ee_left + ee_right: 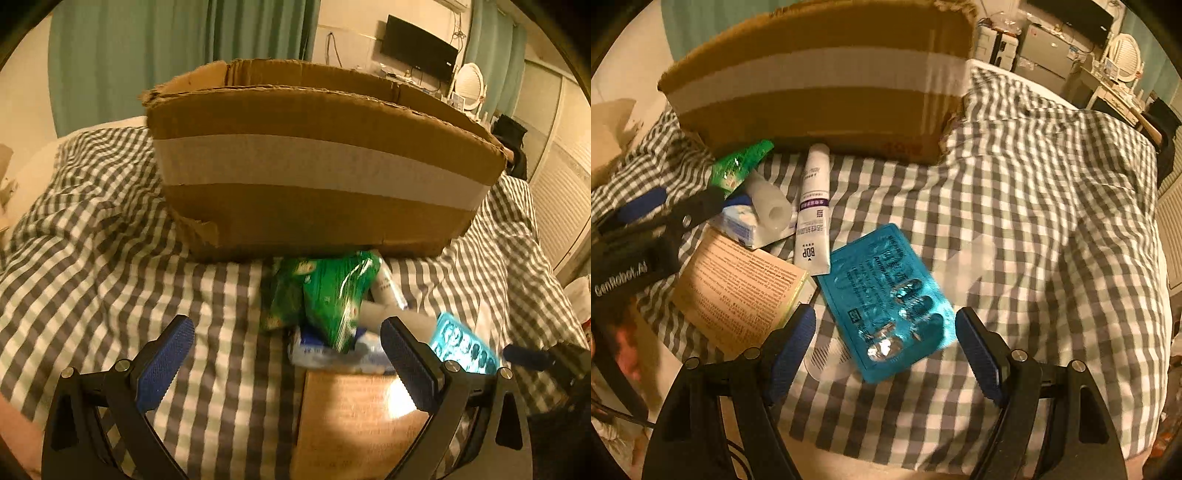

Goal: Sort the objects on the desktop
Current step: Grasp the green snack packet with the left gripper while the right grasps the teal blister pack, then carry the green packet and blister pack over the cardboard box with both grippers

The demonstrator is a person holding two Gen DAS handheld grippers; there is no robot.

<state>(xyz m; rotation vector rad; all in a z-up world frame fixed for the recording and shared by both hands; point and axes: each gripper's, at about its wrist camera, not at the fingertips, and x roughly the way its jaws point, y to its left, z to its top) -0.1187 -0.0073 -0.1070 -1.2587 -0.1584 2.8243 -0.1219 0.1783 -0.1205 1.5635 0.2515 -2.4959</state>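
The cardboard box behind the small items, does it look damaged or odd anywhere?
Yes. The cardboard box has a ragged top rim and a torn piece at its lower left front corner. It sits on the checked bedcover.

1 cardboard box [812,85], 1 green packet [332,291], 1 white tube [812,210], 1 teal blister pack [886,299], 1 tan booklet [735,291], 1 tissue pack [738,225], 1 white roll [768,206]

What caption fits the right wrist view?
Open right gripper poised over teal blister pack on checked cloth, cardboard box behind.
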